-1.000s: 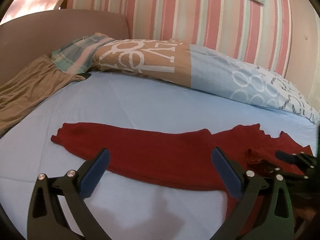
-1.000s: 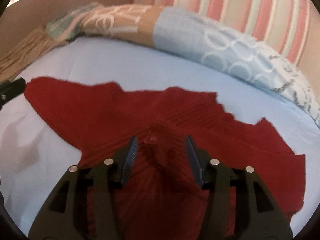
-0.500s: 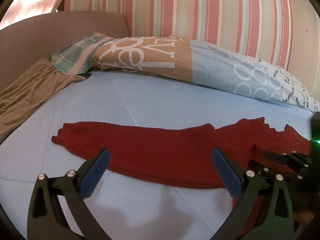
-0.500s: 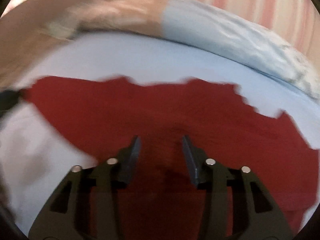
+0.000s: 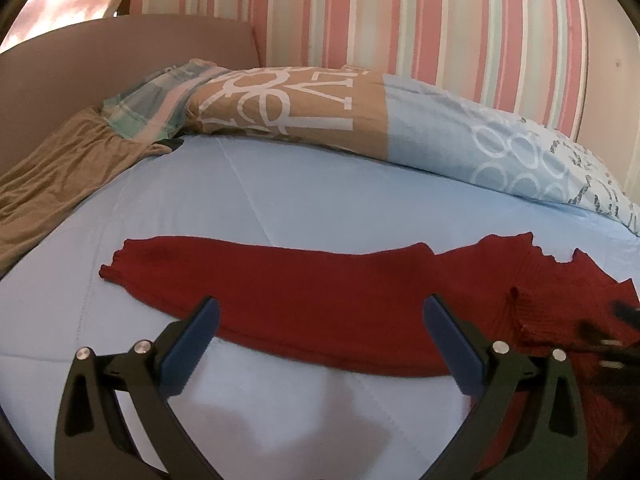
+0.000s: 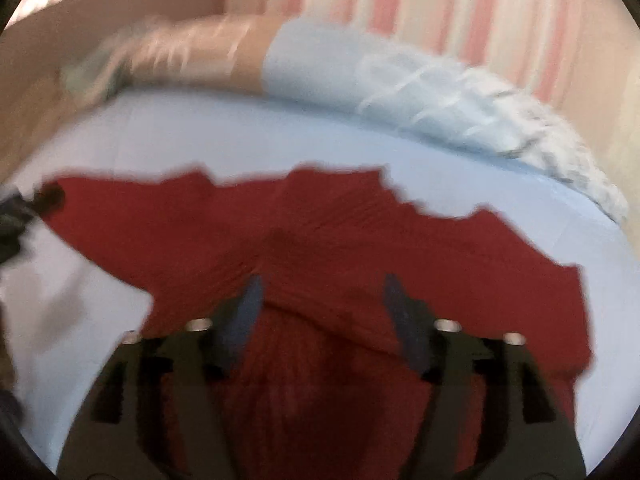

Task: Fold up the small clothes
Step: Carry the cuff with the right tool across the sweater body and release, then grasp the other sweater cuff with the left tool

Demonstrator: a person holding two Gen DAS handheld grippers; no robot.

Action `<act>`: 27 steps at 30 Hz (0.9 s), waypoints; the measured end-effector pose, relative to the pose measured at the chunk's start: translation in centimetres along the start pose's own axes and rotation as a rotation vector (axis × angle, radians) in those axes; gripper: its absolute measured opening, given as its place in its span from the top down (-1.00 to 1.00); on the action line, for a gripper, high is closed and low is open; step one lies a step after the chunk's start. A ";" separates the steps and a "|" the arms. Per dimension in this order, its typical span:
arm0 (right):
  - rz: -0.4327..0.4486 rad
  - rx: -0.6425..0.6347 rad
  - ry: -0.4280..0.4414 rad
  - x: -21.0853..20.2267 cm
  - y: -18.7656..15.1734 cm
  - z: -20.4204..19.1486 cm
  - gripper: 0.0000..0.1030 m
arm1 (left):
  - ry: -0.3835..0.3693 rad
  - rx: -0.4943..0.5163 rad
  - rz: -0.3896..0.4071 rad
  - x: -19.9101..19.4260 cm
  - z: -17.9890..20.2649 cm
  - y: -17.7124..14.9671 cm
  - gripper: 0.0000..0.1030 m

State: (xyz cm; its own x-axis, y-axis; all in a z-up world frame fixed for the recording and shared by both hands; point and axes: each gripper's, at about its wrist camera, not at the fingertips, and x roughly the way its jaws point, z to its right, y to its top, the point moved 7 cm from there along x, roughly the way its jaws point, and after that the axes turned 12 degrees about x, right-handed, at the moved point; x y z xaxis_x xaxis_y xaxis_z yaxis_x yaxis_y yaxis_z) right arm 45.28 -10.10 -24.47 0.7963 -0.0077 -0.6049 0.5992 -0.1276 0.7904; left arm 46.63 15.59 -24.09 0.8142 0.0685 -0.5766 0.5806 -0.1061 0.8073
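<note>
The left gripper (image 5: pixel 318 316) stands with its jaws spread wide and nothing between the blue pads, poised over the near edge of the red sweater's sleeve (image 5: pixel 280 280), which lies stretched flat across the light blue bed sheet (image 5: pixel 280 200). The right gripper (image 6: pixel 322 292) has just been opening its jaws; they now stand wide above the red sweater (image 6: pixel 360 232), with knit under the gap but neither pad pressing on it. That view is blurred, so fine detail of the knit is lost there. Only the left wrist view shows the sleeve's cuff end and a small raised fold of the sweater by the right gripper's blurred fingers at the picture's right edge. Only the right wrist view shows the sweater's body spread broad, with its jagged far edge and the sheet beyond it. Farther out, the left view gives sharply a long patterned pillow (image 5: pixel 360 120) along the striped wall (image 5: pixel 400 20), a tan cloth (image 5: pixel 52 184) at the left, and a brown headboard (image 5: pixel 100 64).
</note>
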 end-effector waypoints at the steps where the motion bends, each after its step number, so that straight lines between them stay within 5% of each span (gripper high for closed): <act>1: 0.035 0.056 0.007 -1.9 0.2 1.3 -0.78 | 0.001 -0.003 0.002 0.0 0.0 0.0 -0.97; 6: 0.129 0.147 0.076 -5.2 0.6 4.2 -0.74 | 0.020 -0.016 -0.006 0.2 -0.2 -0.2 -0.97; 9: 0.137 0.160 0.122 -5.8 0.8 4.6 -0.37 | 0.032 -0.049 -0.046 1.2 -0.4 -0.4 -0.97; 11: 0.147 0.155 0.137 -6.5 0.9 4.8 -0.31 | 0.041 -0.039 -0.069 1.6 -1.4 -0.1 -0.97; 17: 0.151 0.175 0.161 -7.2 1.3 5.6 -0.29 | 0.182 0.053 -0.042 2.0 -10.9 0.5 -0.97; 22: 0.153 0.154 0.185 -7.5 1.3 5.0 -0.29 | 0.145 -0.032 -0.074 4.2 -19.2 -0.9 -0.97; 27: 0.145 0.137 0.189 -7.2 1.1 4.6 -0.29 | 0.154 -0.006 -0.172 7.6 -22.5 -3.4 -0.97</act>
State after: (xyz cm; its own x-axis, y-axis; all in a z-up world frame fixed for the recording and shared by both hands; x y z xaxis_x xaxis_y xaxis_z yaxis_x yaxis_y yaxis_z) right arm 39.77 -14.77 -19.68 0.8822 0.1482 -0.4470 0.4709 -0.2720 0.8392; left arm 50.95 38.78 -28.39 0.6942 0.2359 -0.6800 0.7106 -0.0742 0.6997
